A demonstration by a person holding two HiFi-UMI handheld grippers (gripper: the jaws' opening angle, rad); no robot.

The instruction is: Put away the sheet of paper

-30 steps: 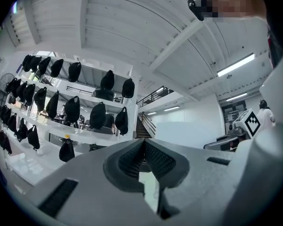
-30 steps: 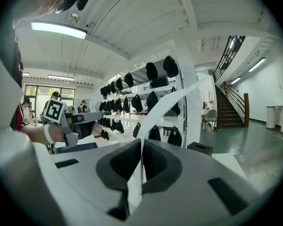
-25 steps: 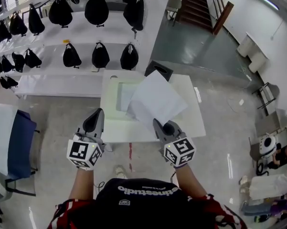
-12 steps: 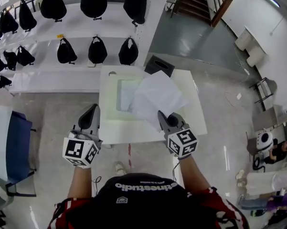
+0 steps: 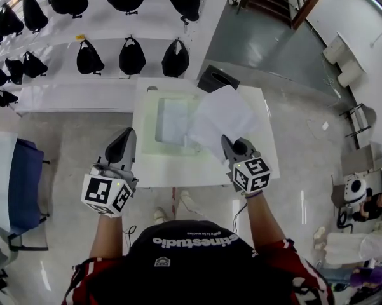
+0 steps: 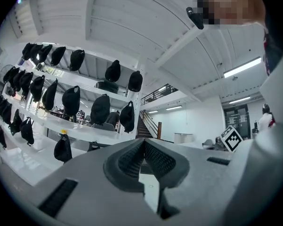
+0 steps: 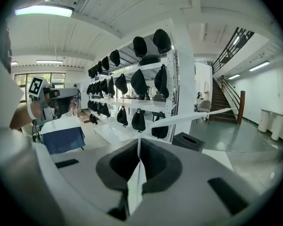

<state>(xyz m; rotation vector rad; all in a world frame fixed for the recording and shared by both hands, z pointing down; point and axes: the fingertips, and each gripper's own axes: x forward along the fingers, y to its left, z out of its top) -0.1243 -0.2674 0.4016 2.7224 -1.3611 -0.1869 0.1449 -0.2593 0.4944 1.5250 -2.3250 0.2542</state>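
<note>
Step in hand: carry and approach. The paper is picked up, not yet put away.

- right gripper [image 5: 226,141]: fingers [image 7: 117,166] clamped flat on the near corner of the sheet of paper [image 5: 224,114]. In the right gripper view the sheet runs out ahead as a thin edge-on strip.
- The sheet is in the air, tilted, over the right-middle of the surface [image 5: 171,169]. In the head view its left edge overlaps the right side of a pale translucent tray [image 5: 171,121]. It looks clear of the tray, but I can't confirm the gap.
- The tray may be a folder, I can't tell which. It seems to have a sheet in it already.
- left gripper [image 5: 127,136]: fingers [image 6: 129,159] pressed together, nothing between them. It hangs off the near-left edge of the surface, idle.
- A black box [image 5: 217,80] sits at the far edge, with shelves of black bags [image 5: 130,57] behind.

The destination is my guess: the tray. The black box is the only other candidate.

Next move, as I read it:
- Shift the sheet left until it's square over the tray.
- Flatten the tilt, then lower the far edge in first.
- Open the fingers only once the sheet lies flat.

Risk: with a one-corner hold the sheet is floppy. The free end may droop and catch the tray rim, or land skewed. The left gripper is free to steady the tray or guide the loose edge.
</note>
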